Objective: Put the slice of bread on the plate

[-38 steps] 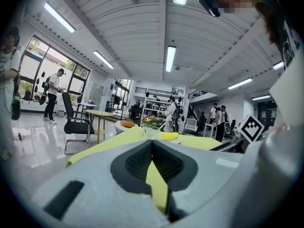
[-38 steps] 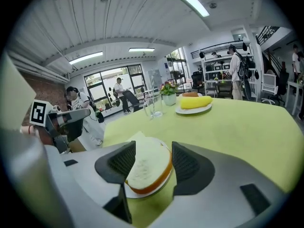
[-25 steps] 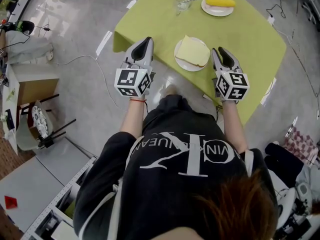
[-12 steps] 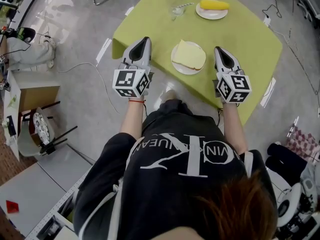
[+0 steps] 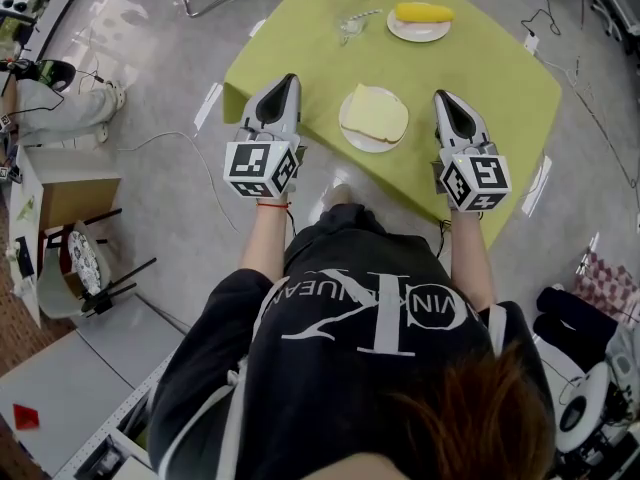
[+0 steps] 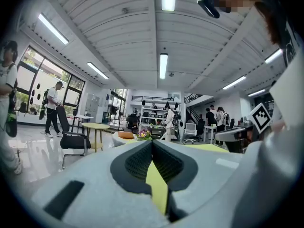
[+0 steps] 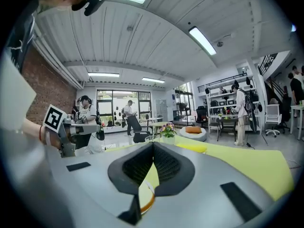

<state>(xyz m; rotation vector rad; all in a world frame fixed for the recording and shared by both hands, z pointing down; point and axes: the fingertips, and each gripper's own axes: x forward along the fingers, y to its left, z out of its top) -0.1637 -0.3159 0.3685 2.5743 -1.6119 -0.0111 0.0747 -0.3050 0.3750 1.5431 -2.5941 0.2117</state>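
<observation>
**Bread's on the plate, both grippers shut and empty**

Big lime-green table (image 5: 480, 78), smooth top. The grey left gripper (image 5: 290, 80) and right gripper (image 5: 441, 96) flank the plate, jaw tips pressed together, nothing pinched. The round white plate (image 5: 368, 148) carries the pale squarish bread slice (image 5: 375, 113). A smaller plate (image 5: 418, 38) farther back holds a yellow oblong thing (image 5: 423, 12).

Right tongs (image 7: 153, 143) — jaws pressed together, green table (image 7: 256, 166) beneath, flowers (image 7: 167, 128) beyond
</observation>
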